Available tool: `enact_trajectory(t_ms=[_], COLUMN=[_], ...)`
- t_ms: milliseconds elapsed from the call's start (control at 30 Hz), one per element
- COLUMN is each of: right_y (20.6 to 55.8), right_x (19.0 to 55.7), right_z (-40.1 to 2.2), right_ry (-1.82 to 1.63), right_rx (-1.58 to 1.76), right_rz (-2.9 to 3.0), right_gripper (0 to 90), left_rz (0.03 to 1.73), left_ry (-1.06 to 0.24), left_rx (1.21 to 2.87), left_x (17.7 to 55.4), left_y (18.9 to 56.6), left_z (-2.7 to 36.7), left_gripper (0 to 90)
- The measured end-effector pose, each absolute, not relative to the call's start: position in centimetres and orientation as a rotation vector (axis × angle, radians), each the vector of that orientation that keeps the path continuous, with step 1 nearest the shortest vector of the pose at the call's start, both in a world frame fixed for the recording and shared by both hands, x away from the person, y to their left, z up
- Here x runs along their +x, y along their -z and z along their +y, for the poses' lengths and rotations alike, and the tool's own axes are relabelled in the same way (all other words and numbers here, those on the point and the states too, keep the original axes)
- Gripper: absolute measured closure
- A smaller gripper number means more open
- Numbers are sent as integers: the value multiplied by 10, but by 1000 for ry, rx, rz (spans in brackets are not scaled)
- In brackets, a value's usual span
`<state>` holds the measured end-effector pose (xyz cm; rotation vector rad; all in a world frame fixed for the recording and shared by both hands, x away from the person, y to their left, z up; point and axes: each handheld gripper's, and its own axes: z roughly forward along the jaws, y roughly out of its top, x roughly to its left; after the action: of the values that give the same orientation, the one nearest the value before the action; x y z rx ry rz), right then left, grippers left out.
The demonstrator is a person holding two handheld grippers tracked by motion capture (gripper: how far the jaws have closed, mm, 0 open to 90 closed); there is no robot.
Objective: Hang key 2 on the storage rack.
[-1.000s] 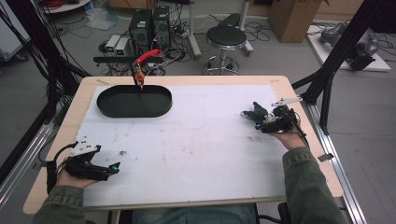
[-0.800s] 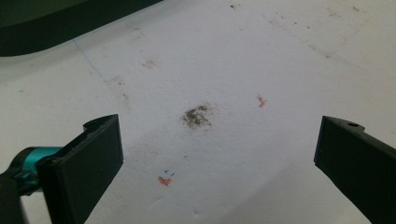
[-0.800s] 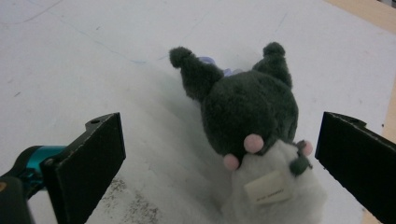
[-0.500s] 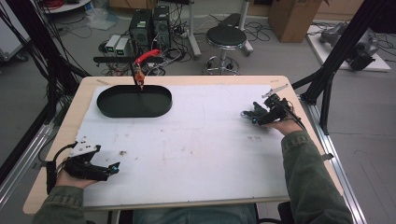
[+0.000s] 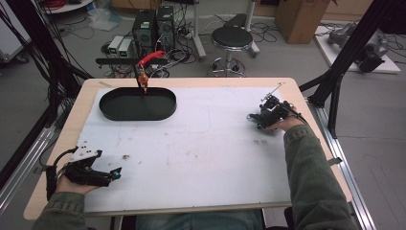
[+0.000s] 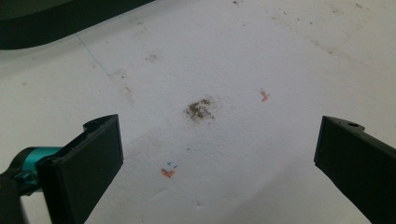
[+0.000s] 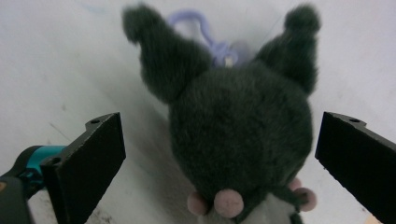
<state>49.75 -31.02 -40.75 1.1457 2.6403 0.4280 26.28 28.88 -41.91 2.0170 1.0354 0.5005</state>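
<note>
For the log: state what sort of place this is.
Probably a robotics lab or workshop: computer towers with loose cables on the floor, a black frame around the table, and a stool.

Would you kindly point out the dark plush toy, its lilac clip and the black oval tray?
dark plush toy (image 7: 240, 135): right gripper view, middle of its furry head.
lilac clip (image 7: 205, 32): right gripper view, the loop between its ears.
black oval tray (image 5: 107, 112): high view, its left rim.

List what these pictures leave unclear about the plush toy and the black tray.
- Plush toy: right gripper view, lower body cut off by the bottom edge.
- Plush toy, high view: mostly behind the right gripper, too small to read.
- Black tray: left gripper view, cropped by the top edge, contents unseen.
</note>
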Motion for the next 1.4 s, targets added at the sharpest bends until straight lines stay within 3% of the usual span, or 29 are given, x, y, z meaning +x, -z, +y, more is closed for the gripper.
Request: enact_trajectory(t_ms=[200, 333, 567, 1400], right_y=[414, 406, 402, 373], right_x=[498, 500, 500, 484], right_z=[-309, -315, -324, -322], right_ry=[-345, -383, -428, -586], right_rx=[1143, 1159, 1229, 1226], right_rz=[2680, 2662, 2681, 2696], right_gripper=[65, 314, 436, 456], left_rz=[1042, 1036, 1035, 1035], left_ry=[-500, -502, -493, -492], left_rx=[2017, 2022, 2025, 2018], left_x=[262, 263, 264, 270], left_y=[419, 419, 420, 420], left_z=[289, 289, 287, 287], left_gripper=[17, 17, 17, 17])
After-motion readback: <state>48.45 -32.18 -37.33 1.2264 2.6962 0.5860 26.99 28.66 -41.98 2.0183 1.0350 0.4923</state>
